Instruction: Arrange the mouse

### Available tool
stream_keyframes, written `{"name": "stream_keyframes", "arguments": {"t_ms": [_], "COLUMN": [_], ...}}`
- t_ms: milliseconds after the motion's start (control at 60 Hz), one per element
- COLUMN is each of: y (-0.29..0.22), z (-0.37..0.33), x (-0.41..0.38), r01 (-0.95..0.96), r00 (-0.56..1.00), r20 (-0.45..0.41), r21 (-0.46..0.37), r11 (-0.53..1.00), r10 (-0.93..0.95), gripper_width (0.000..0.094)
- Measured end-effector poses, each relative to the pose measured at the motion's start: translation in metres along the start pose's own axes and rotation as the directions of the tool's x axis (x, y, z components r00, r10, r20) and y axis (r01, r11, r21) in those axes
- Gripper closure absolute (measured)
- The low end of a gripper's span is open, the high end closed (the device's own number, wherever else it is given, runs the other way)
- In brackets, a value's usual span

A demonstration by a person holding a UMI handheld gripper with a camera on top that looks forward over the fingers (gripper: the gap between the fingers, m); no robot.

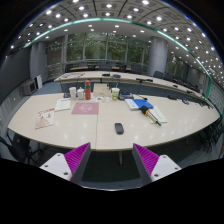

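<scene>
A small dark mouse lies on the large pale table, near its front edge and well beyond my fingers. A pink mat lies on the table to the left and farther back from the mouse. My gripper is open and empty, held above the floor in front of the table. Its two purple pads stand wide apart with nothing between them.
The table holds papers, a red bottle, cups, and blue and white books. More long tables and chairs stand behind. The table's front edge and a leg lie just ahead of my fingers.
</scene>
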State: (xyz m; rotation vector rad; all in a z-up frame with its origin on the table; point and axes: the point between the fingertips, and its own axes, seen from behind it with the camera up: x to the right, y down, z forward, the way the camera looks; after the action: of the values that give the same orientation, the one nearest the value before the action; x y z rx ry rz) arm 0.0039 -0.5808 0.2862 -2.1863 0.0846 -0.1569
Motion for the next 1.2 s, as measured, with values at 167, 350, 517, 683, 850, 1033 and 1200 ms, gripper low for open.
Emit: {"name": "stream_keyframes", "arguments": {"t_ms": [167,350,517,683,850,1033,1200], "y": [0.024,0.050,0.059,0.048,0.035,0.031,0.029], "z": [0.027,0.089,0.176,0.284,0.380,0.460,0.487], "x": [0.018,0.039,0.045,0.045,0.052,0.053,0.048], "r01": [-0.005,-0.002,0.011,0.025,0.014,0.022,0.027], "r00": [1.000,1.000,1.000,0.997,0.997,0.994,0.991], "r20": [-0.016,-0.021,0.015,0.070,0.075,0.104,0.135], "r21": [-0.032,-0.048,-0.028,0.019,0.019,-0.015,-0.023], "r11": [0.999,0.999,1.000,1.000,1.000,1.000,0.999], "r10": [0.005,0.001,-0.010,-0.026,-0.016,-0.020,-0.023], "gripper_width": [0.0084,0.0083,0.0081,0.0083,0.0097,0.0128,0.0368]}}
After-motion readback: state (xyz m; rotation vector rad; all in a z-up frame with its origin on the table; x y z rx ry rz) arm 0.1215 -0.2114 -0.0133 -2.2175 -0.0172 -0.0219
